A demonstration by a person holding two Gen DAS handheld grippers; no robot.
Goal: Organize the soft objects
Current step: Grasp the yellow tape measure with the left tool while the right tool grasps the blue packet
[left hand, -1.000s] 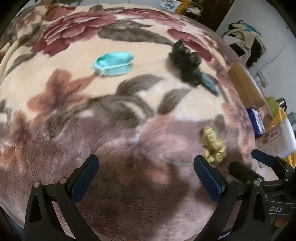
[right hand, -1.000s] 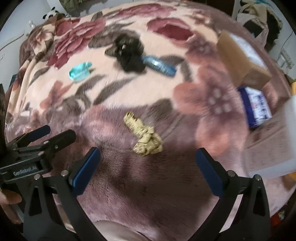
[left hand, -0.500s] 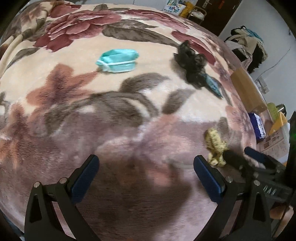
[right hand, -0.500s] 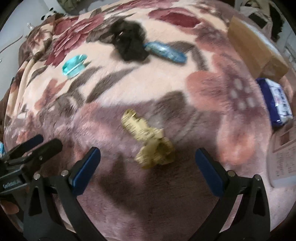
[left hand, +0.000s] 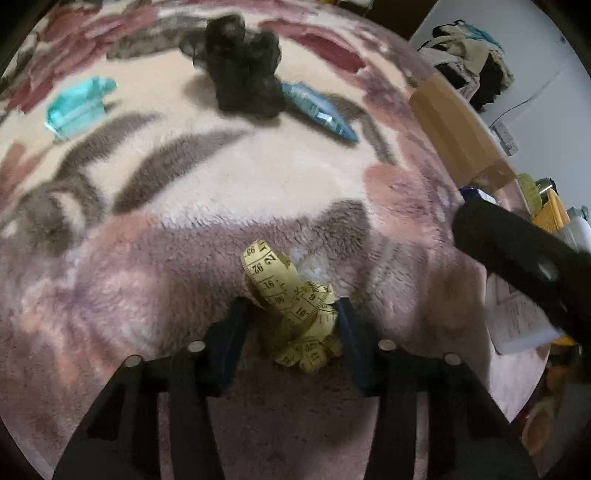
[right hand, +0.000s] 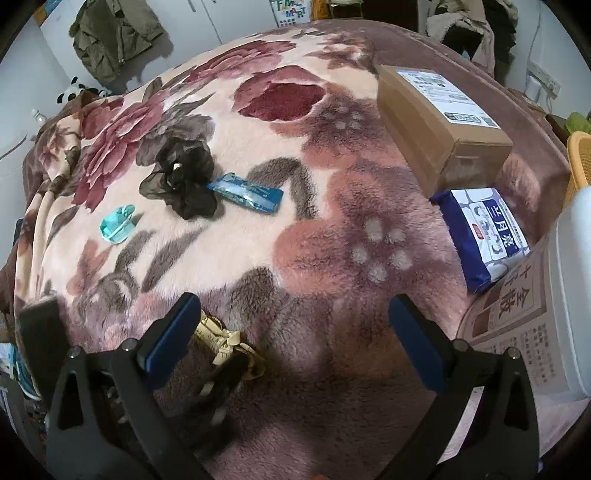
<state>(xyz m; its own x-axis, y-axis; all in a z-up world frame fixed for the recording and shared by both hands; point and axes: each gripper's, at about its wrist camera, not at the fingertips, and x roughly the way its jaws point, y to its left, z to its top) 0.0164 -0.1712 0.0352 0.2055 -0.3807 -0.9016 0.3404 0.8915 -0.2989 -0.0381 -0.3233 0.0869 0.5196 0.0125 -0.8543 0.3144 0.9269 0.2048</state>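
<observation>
Since a second ago: left tongs (left hand: 295, 314) narrowed from a wide spread to a pinch around the bunched yellow measuring tape (left hand: 295, 306), dark blue pads pressed against its two sides. Tape crumpled in a heap on the floral fleece blanket (left hand: 229, 184), printed numbers legible on the loops, upper coil poking out above the pads. Right tongs (right hand: 291, 321) spread wide with nothing between the pads, hovering over the mauve part of the blanket; same tape (right hand: 225, 339) visible just beside the left pad, partly hidden behind it and behind the dark body of the other tool.

Farther up the blanket, on the cream patch: black gauzy cloth (right hand: 181, 181) in a crumpled bunch, touching a blue packet (right hand: 245, 192) that lies flat at its right. Teal face mask (right hand: 118, 223) folded, apart from the black cloth, toward the left. At the right edge: cardboard box (right hand: 439, 122) with a shipping label on top, a blue-and-white tissue pack (right hand: 484, 236) just below it, and a printed sheet (right hand: 517, 325) near the white container (right hand: 572, 277). Green jacket (right hand: 114, 33) hanging on the far wall.
</observation>
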